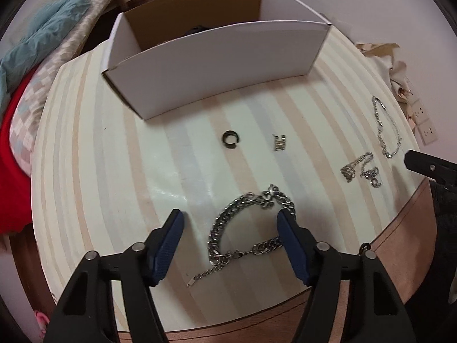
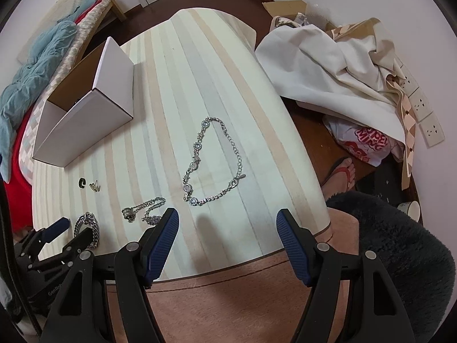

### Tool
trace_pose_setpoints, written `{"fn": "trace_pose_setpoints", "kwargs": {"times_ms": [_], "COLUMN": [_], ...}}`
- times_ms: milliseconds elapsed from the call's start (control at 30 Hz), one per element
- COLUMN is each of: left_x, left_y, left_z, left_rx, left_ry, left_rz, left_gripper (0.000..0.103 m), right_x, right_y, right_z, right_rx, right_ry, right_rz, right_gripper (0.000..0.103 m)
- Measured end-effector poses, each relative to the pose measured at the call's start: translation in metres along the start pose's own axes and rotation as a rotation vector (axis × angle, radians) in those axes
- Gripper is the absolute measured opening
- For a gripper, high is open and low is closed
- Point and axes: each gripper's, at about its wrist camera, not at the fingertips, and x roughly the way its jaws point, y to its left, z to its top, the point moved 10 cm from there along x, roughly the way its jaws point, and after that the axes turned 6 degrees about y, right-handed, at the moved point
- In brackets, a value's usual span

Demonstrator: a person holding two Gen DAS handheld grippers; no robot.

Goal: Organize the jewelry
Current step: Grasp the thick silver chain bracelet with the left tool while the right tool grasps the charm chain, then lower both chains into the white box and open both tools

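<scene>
A: Left gripper point(image 1: 230, 223) stands released over the heavy curb-chain bracelet point(image 1: 245, 228) on the bench point(image 1: 114, 171); 1 blue pad touches its right side, nothing clamped. Handling?

B: Likely dense, limp, slippery steel. Pinch across the doubled links near the clasp, not 1 strand.

A: Right gripper point(image 2: 227, 223)?

B: Also released, empty, near the jewelled chain point(image 2: 211, 160). Light, snag-prone; take it at a stone link. The white box point(image 2: 85, 114) sits beyond.

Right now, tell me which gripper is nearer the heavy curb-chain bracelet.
Left. The left gripper straddles the heavy curb-chain bracelet, jaws open around it. The right gripper sits off to its side, near the jeweled chain.
</scene>
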Motion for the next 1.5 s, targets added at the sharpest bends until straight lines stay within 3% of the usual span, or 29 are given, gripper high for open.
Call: {"fn": "trace_pose_setpoints", "kwargs": {"times_ms": [67,100,133,400,600,700,833,900,933,967,1133,1300,1500], "left_x": [-0.004,-0.004,-0.004,-0.009,-0.025,-0.030,-0.033,-0.036,-0.037,-0.040,-0.055,-0.086,-0.128], "left_y": [-0.002,-0.002,0.000,0.055,0.073,0.072,0.069,0.068,0.067,0.065,0.056,0.051,0.052], "left_z": [0.002,0.003,0.005,0.005,-0.002,-0.004,-0.010,-0.013,-0.013,-0.015,-0.012,-0.001,0.022], "left_rx": [0.010,0.009,0.004,-0.158,-0.230,-0.235,-0.233,-0.230,-0.231,-0.230,-0.227,-0.230,-0.223], "left_ry": [-0.010,-0.007,0.000,-0.026,-0.051,-0.058,-0.061,-0.066,-0.070,-0.074,-0.102,-0.159,-0.232], "left_rz": [-0.001,0.000,-0.005,0.020,-0.015,-0.021,-0.026,-0.029,-0.030,-0.031,-0.047,-0.071,-0.081], "left_gripper": [0.030,0.007,0.006,0.006,0.006,0.006,0.006,0.006,0.006,0.006,0.006,0.006,0.006], "right_x": [0.002,0.002,0.003,-0.002,0.006,0.012,0.024,0.024,0.026,0.025,0.016,-0.028,-0.086], "right_y": [0.001,0.002,0.003,0.024,0.072,0.097,0.117,0.123,0.125,0.126,0.120,0.105,0.104], "right_z": [-0.001,-0.002,-0.003,-0.003,-0.011,-0.016,-0.020,-0.020,-0.021,-0.021,-0.021,-0.009,0.013], "right_rx": [-0.003,-0.003,-0.005,-0.043,-0.170,-0.252,-0.363,-0.419,-0.440,-0.453,-0.363,-0.264,-0.248], "right_ry": [0.004,0.005,0.006,-0.002,0.009,-0.009,-0.057,-0.098,-0.107,-0.117,-0.096,-0.123,-0.177], "right_rz": [0.001,0.002,0.004,0.057,0.120,0.101,0.011,-0.041,-0.074,-0.091,0.008,0.135,0.228], "right_gripper": [0.073,0.073,0.073,0.073,0.053,0.048,0.039,0.028,0.015,0.010,0.010,0.010,0.010]}}
